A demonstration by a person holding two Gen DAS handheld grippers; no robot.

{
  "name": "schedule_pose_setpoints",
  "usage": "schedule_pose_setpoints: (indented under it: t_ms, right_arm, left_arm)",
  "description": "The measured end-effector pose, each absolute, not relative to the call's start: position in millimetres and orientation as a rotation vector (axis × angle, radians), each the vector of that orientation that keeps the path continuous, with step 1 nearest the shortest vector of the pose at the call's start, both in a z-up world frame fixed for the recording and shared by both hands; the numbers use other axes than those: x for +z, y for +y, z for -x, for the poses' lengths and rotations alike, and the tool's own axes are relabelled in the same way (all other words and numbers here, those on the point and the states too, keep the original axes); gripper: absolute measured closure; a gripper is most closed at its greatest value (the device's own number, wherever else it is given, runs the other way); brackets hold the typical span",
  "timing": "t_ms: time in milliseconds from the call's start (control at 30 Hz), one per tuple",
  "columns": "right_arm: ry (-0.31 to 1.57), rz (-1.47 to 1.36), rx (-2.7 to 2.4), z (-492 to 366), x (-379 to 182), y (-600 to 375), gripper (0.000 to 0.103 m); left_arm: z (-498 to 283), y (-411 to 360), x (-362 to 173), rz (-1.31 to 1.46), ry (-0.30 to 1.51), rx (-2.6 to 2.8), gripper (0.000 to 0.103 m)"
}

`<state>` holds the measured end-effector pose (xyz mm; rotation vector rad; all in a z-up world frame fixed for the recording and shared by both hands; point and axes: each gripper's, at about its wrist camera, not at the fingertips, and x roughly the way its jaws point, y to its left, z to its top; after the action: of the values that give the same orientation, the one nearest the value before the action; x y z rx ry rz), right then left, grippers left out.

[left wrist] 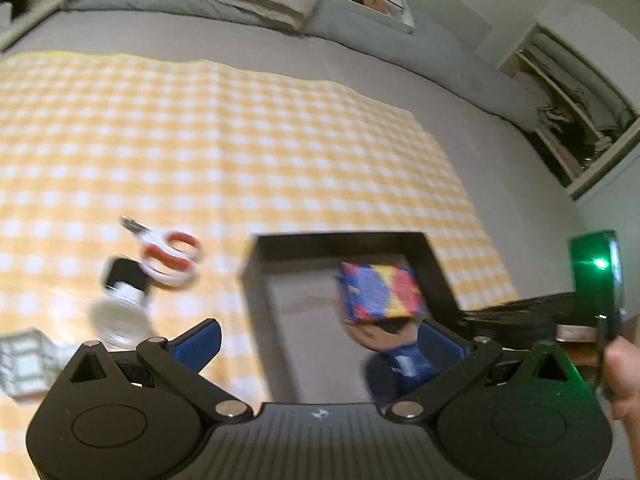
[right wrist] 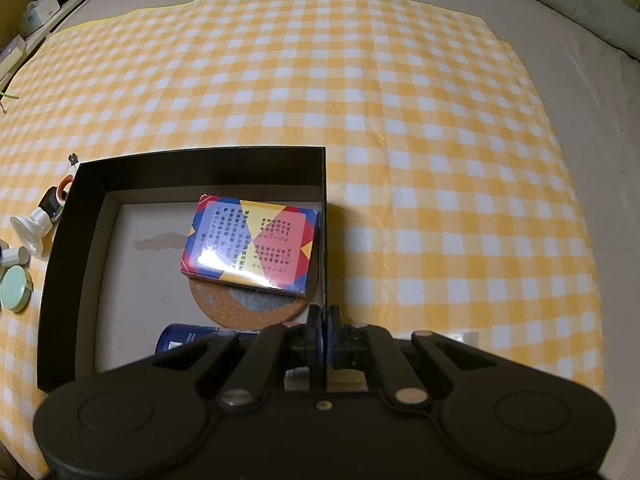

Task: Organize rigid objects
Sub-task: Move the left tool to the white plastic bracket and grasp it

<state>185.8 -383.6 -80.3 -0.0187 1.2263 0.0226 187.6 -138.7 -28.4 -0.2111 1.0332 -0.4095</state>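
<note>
On the bed's yellow-checked cloth (right wrist: 360, 80), the right gripper (right wrist: 323, 316) is pinching the black cardboard box (right wrist: 60, 264)'s right wall; the left gripper (left wrist: 320, 336), spread empty, is probably heading for the red-handled scissors (left wrist: 168, 256) and should be squaring up first.

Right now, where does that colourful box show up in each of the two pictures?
Left wrist view: the colourful box is right of centre, low, inside the black tray, blurred.
Right wrist view: the colourful box is left of centre, in the tray's far right corner, lying on a cork coaster.
Shared landmark: the black tray on the yellow checked cloth.
</note>
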Motion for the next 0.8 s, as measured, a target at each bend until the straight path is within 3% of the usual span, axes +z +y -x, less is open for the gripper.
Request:
schedule_pose_setpoints:
  t_ms: [800]
  right_arm:
    - [1.216,0.018,0.03,-196,-78,-389,0.1]
  left_arm:
    - [-198,-5,-69,0.068,1.088,-0.097,0.0]
